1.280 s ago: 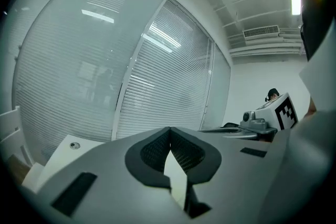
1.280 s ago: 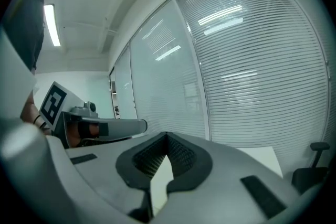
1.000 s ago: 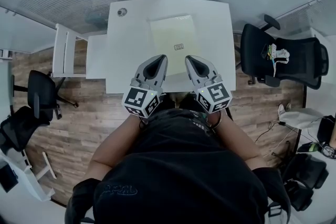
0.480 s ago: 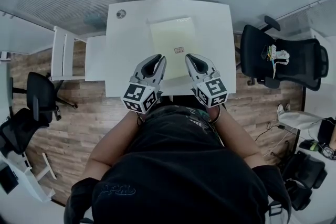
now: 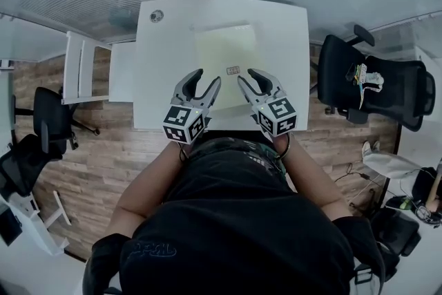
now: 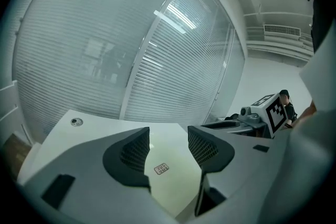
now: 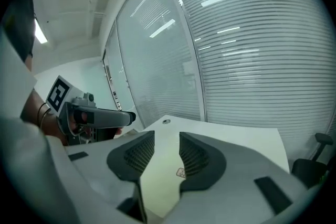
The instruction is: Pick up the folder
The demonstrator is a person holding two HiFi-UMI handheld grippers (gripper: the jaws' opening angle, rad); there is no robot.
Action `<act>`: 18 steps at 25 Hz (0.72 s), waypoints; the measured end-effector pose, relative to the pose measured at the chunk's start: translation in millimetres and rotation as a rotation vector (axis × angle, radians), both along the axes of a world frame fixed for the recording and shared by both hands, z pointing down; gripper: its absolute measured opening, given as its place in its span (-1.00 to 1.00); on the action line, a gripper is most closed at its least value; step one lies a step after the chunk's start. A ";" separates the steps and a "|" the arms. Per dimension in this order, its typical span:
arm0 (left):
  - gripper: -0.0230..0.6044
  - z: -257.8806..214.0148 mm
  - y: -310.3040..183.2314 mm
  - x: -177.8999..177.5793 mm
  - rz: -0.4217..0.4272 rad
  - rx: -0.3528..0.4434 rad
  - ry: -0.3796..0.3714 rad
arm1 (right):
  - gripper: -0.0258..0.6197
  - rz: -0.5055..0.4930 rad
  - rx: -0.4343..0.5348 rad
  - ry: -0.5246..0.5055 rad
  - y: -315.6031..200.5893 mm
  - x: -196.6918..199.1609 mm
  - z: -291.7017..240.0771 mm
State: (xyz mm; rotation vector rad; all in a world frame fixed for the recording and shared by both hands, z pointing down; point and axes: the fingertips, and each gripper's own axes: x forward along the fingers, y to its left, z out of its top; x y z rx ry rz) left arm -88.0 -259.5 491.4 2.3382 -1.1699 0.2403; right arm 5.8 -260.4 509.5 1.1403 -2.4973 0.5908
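Both claws are now lowering toward the desk (image 5: 162,55), and their jaws, shut a second ago, are opening. The left claw (image 5: 206,77) is standing partly wide, with nothing between its jaws. The right claw (image 5: 250,76) is likewise partly open and empty, a little narrower. The folder (image 5: 224,52) is lying flat on the desk, just ahead of and below both claws, untouched. In my judgement the approach is finishing and no grip is yet made.

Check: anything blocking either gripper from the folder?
Nothing visible does. The folder lies flat on the table. The left gripper and right gripper hover at its near edge, jaws opening, with nothing between them.
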 end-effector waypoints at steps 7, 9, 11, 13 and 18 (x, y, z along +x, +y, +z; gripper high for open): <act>0.10 49.9 -16.0 6.2 -0.053 -0.112 -0.034 | -0.17 -0.010 -0.105 -0.012 -21.9 26.5 38.9; 0.19 63.5 -19.0 7.3 -0.062 -0.142 -0.044 | -0.09 -0.016 -0.145 -0.019 -24.6 32.4 51.3; 0.27 77.6 -20.6 6.8 -0.068 -0.172 -0.054 | -0.03 -0.021 -0.179 -0.021 -27.1 37.5 64.3; 0.31 91.4 -20.6 4.3 -0.080 -0.203 -0.059 | 0.02 -0.025 -0.212 -0.025 -29.3 42.9 77.7; 0.35 123.7 -18.1 -3.3 -0.111 -0.275 -0.074 | 0.06 -0.015 -0.293 -0.020 -34.0 61.1 110.3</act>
